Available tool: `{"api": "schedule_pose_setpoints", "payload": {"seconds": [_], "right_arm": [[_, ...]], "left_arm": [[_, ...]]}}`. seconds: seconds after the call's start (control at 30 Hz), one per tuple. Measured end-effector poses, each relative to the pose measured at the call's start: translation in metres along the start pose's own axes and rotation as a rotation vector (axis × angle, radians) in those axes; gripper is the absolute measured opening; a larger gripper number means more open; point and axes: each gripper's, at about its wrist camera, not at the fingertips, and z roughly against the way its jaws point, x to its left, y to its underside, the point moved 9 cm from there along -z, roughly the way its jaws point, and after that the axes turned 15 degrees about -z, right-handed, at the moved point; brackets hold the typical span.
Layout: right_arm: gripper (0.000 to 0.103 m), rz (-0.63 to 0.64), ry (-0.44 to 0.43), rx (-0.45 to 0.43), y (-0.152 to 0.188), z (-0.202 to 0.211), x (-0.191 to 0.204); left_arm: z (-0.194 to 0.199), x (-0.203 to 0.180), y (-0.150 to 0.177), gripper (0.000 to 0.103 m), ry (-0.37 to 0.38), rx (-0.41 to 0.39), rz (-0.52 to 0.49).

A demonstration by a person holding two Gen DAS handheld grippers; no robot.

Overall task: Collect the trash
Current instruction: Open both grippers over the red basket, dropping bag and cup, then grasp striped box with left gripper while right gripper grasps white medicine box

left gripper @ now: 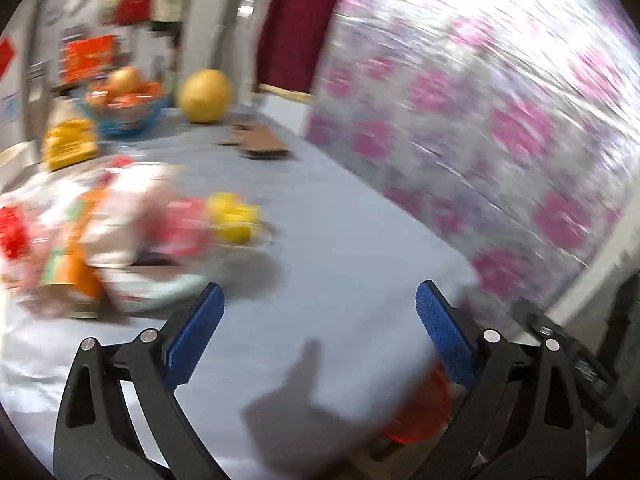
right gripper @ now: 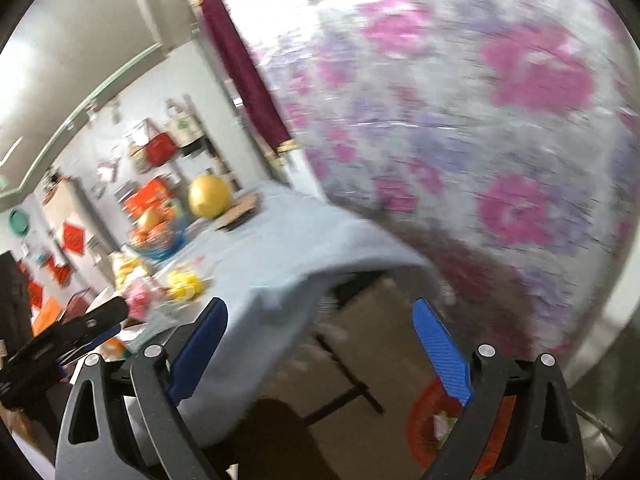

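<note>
A blurred pile of trash (left gripper: 100,236), made of wrappers and plastic bags, lies on the table's left side, with a yellow crumpled piece (left gripper: 236,216) at its right end. My left gripper (left gripper: 320,296) hovers open above the bare blue tablecloth (left gripper: 340,240), right of the pile, with nothing between its fingers. An orange-red bin (left gripper: 420,412) shows below the table's near right corner. My right gripper (right gripper: 320,312) is open and empty off the table's corner, above the floor. The same bin (right gripper: 420,420) stands on the floor under its right finger, with some scraps inside.
A large yellow pomelo (left gripper: 206,96), a blue fruit bowl (left gripper: 124,108), a yellow packet (left gripper: 70,144) and flat cardboard (left gripper: 260,142) sit at the table's far end. A flowered curtain (left gripper: 480,120) hangs along the right side. Dark table legs (right gripper: 344,372) stand by the bin.
</note>
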Motion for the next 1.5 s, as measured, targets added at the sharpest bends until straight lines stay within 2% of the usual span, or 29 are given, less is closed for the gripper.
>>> {"api": "schedule_pose_setpoints", "payload": {"seconds": [0.13,0.27,0.37,0.47,0.53,0.6,0.63,0.73,0.77,0.83,0.87,0.9,0.93,0.97,1.13,1.23,1.27,1.3,1.37,1.5], "right_arm": [[0.095,0.068,-0.091,0.057,0.021,-0.025,0.065],[0.095,0.192,-0.127,0.116,0.05,-0.056,0.127],[0.095,0.273,-0.131,0.138,0.066,-0.078,0.162],[0.095,0.312,-0.135,0.195,0.081,-0.105,0.188],[0.095,0.336,-0.128,0.236,0.091,-0.121,0.202],[0.095,0.354,-0.115,0.255,0.096,-0.131,0.208],[0.095,0.36,-0.106,0.267,0.098,-0.137,0.212],[0.095,0.355,-0.097,0.302,0.099,-0.153,0.215],[0.091,0.352,-0.097,0.307,0.099,-0.157,0.214],[0.073,0.354,-0.099,0.327,0.103,-0.164,0.211],[0.057,0.348,-0.115,0.343,0.107,-0.167,0.21],[0.036,0.335,-0.119,0.332,0.106,-0.166,0.207],[0.021,0.326,-0.122,0.332,0.106,-0.167,0.205],[0.018,0.305,-0.144,0.341,0.107,-0.163,0.202],[0.019,0.235,-0.201,0.332,0.102,-0.141,0.182],[0.03,0.241,-0.188,0.313,0.095,-0.136,0.178],[0.039,0.235,-0.191,0.304,0.092,-0.134,0.178],[0.054,0.232,-0.191,0.3,0.089,-0.133,0.177],[0.075,0.24,-0.201,0.314,0.09,-0.131,0.178],[0.08,0.274,-0.209,0.365,0.105,-0.135,0.184]], "left_arm": [[0.012,0.066,0.011,0.093,-0.102,0.008,0.087],[0.022,0.131,0.027,0.093,-0.133,0.016,0.206],[0.021,0.162,0.039,0.093,-0.138,0.028,0.278],[0.012,0.183,0.053,0.093,-0.101,0.058,0.36],[0.006,0.191,0.064,0.093,-0.044,0.078,0.427],[0.003,0.194,0.069,0.095,0.031,0.075,0.481],[0.006,0.196,0.069,0.096,0.05,0.049,0.495],[0.007,0.198,0.071,0.096,0.055,0.042,0.502],[0.007,0.197,0.071,0.096,0.06,0.042,0.499],[0.006,0.195,0.068,0.096,0.087,0.039,0.495],[0.005,0.193,0.066,0.096,0.101,0.038,0.494],[0.005,0.192,0.066,0.096,0.104,0.038,0.491],[0.005,0.192,0.067,0.096,0.111,0.038,0.488],[0.004,0.191,0.066,0.096,0.118,0.038,0.485],[0.002,0.186,0.062,0.096,0.111,0.043,0.457],[0.003,0.179,0.057,0.096,0.066,0.047,0.401],[0.003,0.177,0.056,0.096,0.05,0.051,0.383],[0.002,0.174,0.055,0.096,0.03,0.058,0.36],[0.0,0.171,0.056,0.096,0.013,0.074,0.335],[-0.005,0.171,0.058,0.096,0.027,0.099,0.34]]}}
